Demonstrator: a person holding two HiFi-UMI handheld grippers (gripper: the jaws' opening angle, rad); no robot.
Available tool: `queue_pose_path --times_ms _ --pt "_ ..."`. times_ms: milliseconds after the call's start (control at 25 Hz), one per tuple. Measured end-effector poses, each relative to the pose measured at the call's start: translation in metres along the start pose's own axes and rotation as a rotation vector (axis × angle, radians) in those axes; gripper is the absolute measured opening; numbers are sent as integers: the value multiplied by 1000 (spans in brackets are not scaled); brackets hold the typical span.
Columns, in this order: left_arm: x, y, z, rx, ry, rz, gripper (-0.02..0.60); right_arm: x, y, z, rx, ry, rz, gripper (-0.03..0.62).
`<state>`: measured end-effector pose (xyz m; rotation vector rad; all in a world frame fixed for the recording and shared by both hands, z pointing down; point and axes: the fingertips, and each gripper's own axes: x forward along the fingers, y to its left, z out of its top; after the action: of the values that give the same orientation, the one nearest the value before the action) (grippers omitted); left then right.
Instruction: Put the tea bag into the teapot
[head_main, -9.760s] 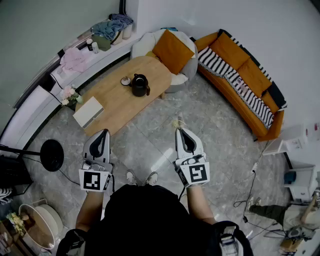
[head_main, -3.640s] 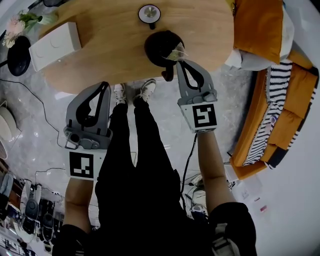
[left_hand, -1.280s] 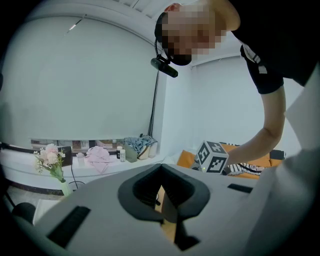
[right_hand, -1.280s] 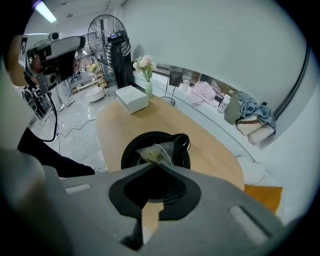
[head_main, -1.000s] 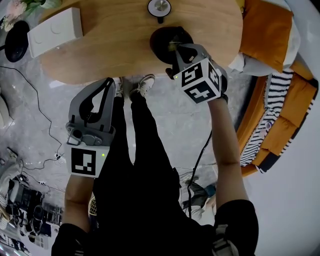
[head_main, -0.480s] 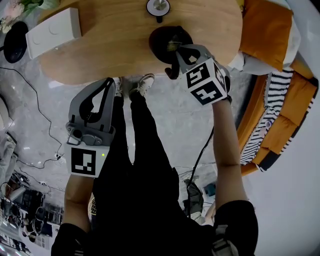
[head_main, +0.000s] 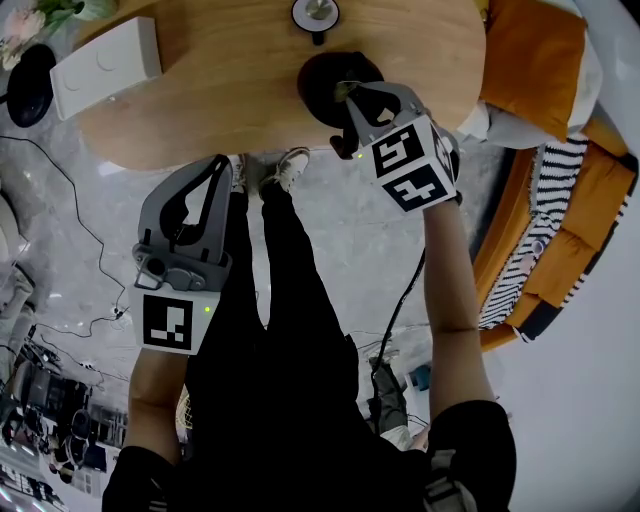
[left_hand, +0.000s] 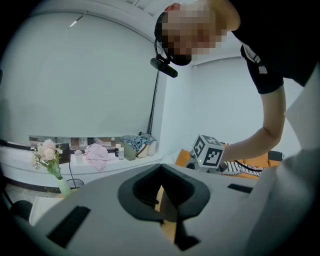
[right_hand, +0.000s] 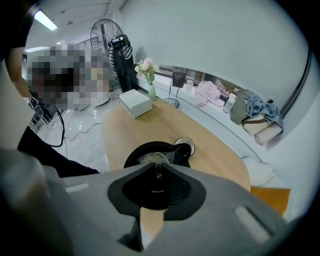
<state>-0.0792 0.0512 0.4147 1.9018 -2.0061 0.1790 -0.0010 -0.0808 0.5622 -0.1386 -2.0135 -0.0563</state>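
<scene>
A black teapot (head_main: 318, 82) stands open on the wooden table (head_main: 230, 80), its lid (head_main: 318, 12) lying beside it farther back. My right gripper (head_main: 347, 95) is tipped down right over the pot's mouth, shut on the tea bag (head_main: 345, 90). In the right gripper view the pale tea bag (right_hand: 150, 159) hangs from the right gripper (right_hand: 157, 167) into the mouth of the teapot (right_hand: 134, 154), with the lid (right_hand: 186, 146) behind. My left gripper (head_main: 218, 162) is shut and empty, held back short of the table's near edge; the left gripper (left_hand: 162, 172) points level.
A white box (head_main: 105, 75) lies at the table's left end, flowers (right_hand: 146, 67) beyond it. A fan's base (head_main: 35, 85) stands on the floor at left. An orange cushion (head_main: 530, 55) and a striped sofa (head_main: 560, 200) are at right. The person's legs and shoes (head_main: 290, 170) are below.
Since the walk up to the table, the right gripper has tipped down over the teapot with the tea bag. In the last second it barely shifted. The left gripper stays put.
</scene>
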Motion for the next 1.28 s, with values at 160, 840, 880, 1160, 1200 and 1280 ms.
queue_pose_path --times_ms 160,840,880,1160,1200,1280 --pt "0 2 -2 -4 7 5 8 12 -1 1 -25 7 -12 28" --pt "1 0 -5 -12 10 5 8 10 9 -11 -75 131 107 35" --pt "1 0 -5 -13 10 5 8 7 9 -13 -69 130 108 37" --pt "2 -2 -6 -13 13 0 8 -4 17 -1 -33 57 153 52" --pt "3 -2 -6 -13 13 1 8 -3 18 3 -26 43 157 52" --pt "3 -2 -6 -12 14 2 8 2 18 5 -13 32 164 65"
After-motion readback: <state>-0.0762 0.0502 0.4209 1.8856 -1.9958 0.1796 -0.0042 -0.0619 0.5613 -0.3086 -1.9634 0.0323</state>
